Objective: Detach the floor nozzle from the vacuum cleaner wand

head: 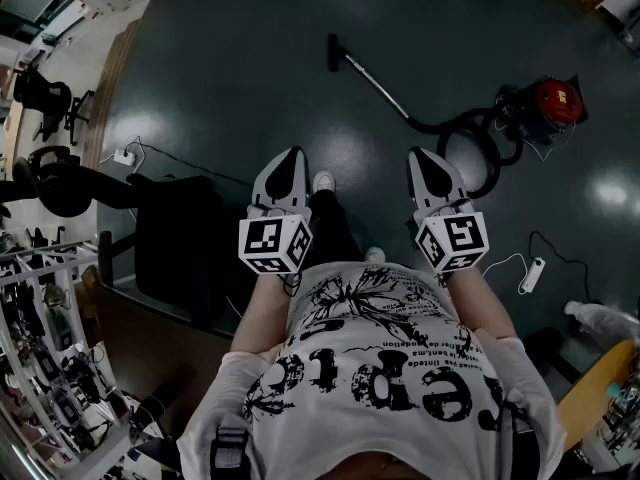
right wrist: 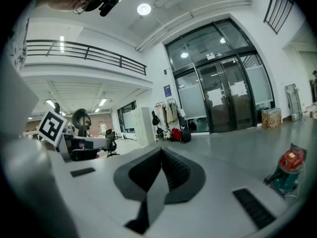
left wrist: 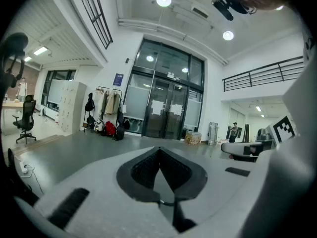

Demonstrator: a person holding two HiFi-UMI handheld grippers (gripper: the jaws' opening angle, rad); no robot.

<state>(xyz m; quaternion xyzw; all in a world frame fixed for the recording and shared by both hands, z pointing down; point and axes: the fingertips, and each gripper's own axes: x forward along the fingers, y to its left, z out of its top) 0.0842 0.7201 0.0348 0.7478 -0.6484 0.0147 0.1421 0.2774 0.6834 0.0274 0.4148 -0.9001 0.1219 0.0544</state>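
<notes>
Nozzle (head: 333,53) lies far out on the floor (head: 230,68), joined to the wand (head: 378,88) and well apart from both grippers. Nearest, the left gripper (head: 291,156) and right gripper (head: 421,156) are held side by side in front of the person's shirt (head: 380,368), pointing away and slightly down. In its own view the left gripper (left wrist: 159,151) has its jaws pressed together with nothing between them, and so does the right gripper (right wrist: 161,153). Two shoes (head: 323,181) stand just beyond. Farther right, a black hose (head: 478,143) coils beside the red canister (head: 553,101), which also shows low at the right of the right gripper view (right wrist: 289,170). From the hose the wand runs straight toward the far left and ends at the nozzle. The nozzle is a short dark bar whose long axis runs near to far, at an angle to the wand's line.
</notes>
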